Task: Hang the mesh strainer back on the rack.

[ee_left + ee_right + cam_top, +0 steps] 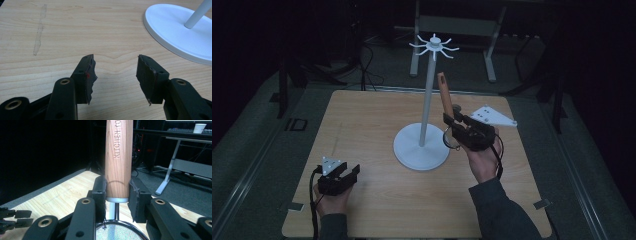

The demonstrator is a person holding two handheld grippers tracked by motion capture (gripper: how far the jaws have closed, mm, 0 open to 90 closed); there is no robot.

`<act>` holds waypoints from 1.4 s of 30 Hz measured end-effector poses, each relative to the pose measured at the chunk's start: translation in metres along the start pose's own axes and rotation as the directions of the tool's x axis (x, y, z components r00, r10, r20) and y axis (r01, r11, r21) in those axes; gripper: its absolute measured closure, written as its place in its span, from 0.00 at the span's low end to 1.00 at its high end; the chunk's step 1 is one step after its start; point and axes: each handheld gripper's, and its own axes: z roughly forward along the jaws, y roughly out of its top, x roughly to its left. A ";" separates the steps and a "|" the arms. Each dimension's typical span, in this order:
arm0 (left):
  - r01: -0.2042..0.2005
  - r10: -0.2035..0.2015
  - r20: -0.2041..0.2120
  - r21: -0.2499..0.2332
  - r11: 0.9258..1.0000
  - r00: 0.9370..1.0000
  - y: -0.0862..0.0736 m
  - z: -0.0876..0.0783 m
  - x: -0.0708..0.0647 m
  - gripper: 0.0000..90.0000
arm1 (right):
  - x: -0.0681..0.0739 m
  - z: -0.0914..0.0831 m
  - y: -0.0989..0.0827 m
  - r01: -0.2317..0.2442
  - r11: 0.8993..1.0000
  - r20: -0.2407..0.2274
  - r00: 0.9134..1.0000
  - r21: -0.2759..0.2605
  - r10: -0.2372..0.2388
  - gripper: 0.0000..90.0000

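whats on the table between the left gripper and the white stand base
Nothing: bare wood between the left gripper and the stand base, as the left gripper view shows, apart from a faint streak off to one side.

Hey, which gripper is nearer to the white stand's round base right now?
Right. The right gripper, holding a wooden-handled strainer, hovers just beside the stand base. The left gripper sits farther off, toward the table's near left corner, jaws open.

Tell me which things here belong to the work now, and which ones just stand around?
In use:
- strainer, its wooden handle clamped in the right gripper
- white hook stand, likely where it will hang

Idle or background:
- left gripper, open over the table
- paper cup
- desk frame
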 end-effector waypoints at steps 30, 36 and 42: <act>0.000 0.000 0.003 0.001 1.000 1.000 0.000 0.001 -0.001 0.54 | -0.008 -0.015 0.008 -0.051 0.993 0.003 0.999 -0.103 0.051 0.77; -0.002 0.002 0.002 0.001 1.000 1.000 0.000 0.001 -0.001 0.54 | -0.011 -0.017 0.009 -0.069 0.991 -0.003 0.998 -0.117 0.069 0.77; -0.001 0.001 0.002 0.006 1.000 1.000 0.000 0.001 -0.001 0.54 | -0.013 -0.018 0.014 -0.073 0.988 -0.005 0.997 -0.135 0.073 0.77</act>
